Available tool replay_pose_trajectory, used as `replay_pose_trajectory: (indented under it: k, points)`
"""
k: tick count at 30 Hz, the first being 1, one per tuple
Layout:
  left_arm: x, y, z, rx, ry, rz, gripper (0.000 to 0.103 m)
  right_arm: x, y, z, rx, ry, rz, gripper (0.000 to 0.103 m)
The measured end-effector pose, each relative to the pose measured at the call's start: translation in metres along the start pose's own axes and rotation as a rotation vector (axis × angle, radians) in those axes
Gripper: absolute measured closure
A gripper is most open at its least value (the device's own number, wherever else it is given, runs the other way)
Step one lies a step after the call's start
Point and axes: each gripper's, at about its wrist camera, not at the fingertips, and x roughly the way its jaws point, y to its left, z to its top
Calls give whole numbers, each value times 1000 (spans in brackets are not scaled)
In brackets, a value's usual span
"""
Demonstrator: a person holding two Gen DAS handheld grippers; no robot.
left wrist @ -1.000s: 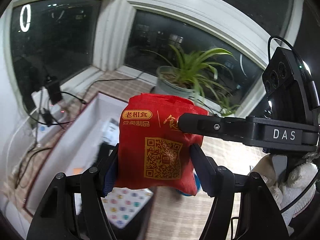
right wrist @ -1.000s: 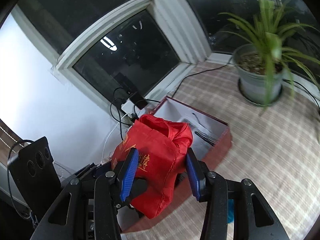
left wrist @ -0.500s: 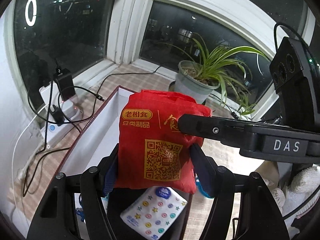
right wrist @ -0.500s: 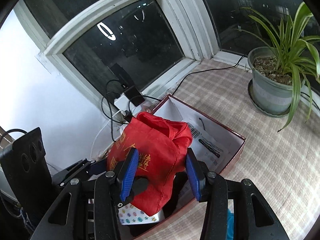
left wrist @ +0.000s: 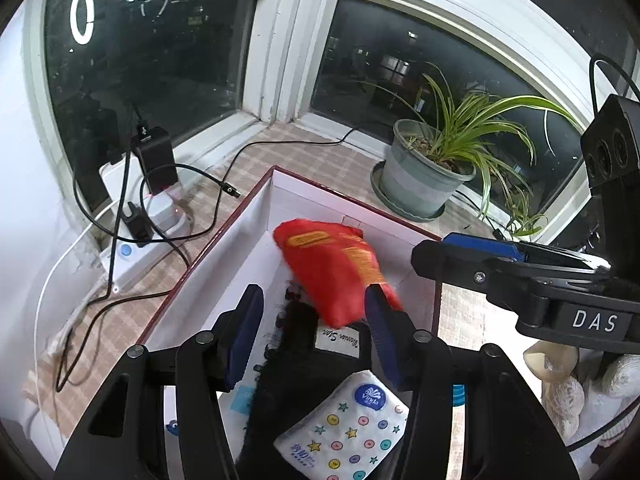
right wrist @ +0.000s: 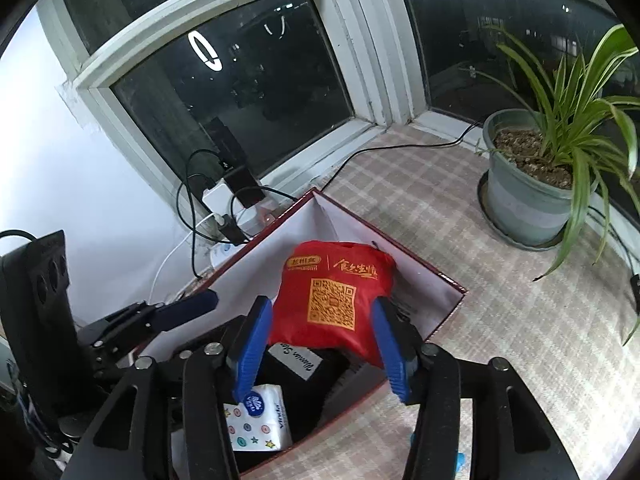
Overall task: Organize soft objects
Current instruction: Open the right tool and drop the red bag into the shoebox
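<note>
The red drawstring bag (left wrist: 336,264) with a yellow QR code (right wrist: 332,300) lies in the white box with a dark red rim (left wrist: 280,174), blurred in the left wrist view. My left gripper (left wrist: 312,300) hangs over the box, its jaws closing on nothing, with the bag beyond its fingertips. Above the bag, my right gripper (right wrist: 320,308) has jaws opening and pads off the cloth. A star-print tissue pack (left wrist: 344,432) and a black fabric item (left wrist: 288,344) lie at the near end of the box.
A potted spider plant (right wrist: 528,184) stands on the checked cloth to the right of the box. A white power strip with chargers and tangled cables (left wrist: 140,216) sits by the window on the left. A gloved hand (left wrist: 560,380) holds the right gripper.
Both grippers held the red bag above the box; now they have let go and it has dropped into the box. Both grippers came lower over the box.
</note>
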Motion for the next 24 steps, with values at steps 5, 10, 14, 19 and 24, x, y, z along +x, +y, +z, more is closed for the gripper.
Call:
replay_pose_trajectory:
  k: [5,10,14,19,24]
  points:
    - [-5,0,0,-9,6,10,31,-6,5,-1,-29,-16,-31,38]
    - [-8,-1,-3,-9,18,17,21,-17,9,-6,-57,-32,-43,32]
    - [-13,-3,-6,2,17,28,21,-32,10,-13,-84,-60,-73,27]
    - [-22,-8,-10,0,20,33,21,-57,12,-28,-122,-104,-119,26]
    - [-36,-20,-18,20,0,27,21,-90,10,-44,-125,-156,-160,24]
